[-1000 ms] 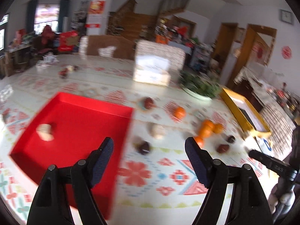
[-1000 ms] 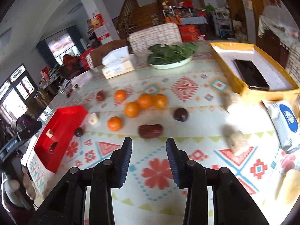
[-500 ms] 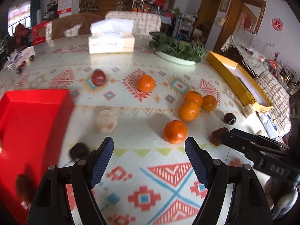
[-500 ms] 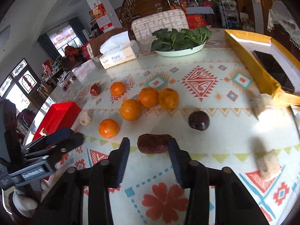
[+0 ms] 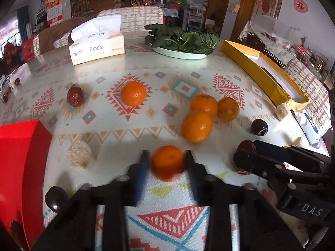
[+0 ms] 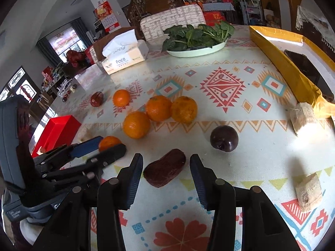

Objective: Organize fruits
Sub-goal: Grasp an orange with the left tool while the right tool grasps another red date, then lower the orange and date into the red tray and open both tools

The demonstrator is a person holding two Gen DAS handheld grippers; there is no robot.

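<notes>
While my left gripper [image 5: 167, 163] has just been closing, a small orange [image 5: 167, 162] sits between its blue pads, which touch its two sides.

My right gripper [image 6: 166, 168] has its jaws part open around a dark red date [image 6: 165, 167] lying on the patterned tablecloth [image 6: 222, 85], with a gap on either side, nothing held. A cluster of three oranges [image 6: 159, 113] lies just beyond, a lone orange [image 5: 133, 93] farther left. A dark plum [image 6: 224, 138] rests to the right of the date. The red tray [image 5: 18, 156] stands at the near left; the yellow box [image 6: 289, 73] lies at the far right.
</notes>
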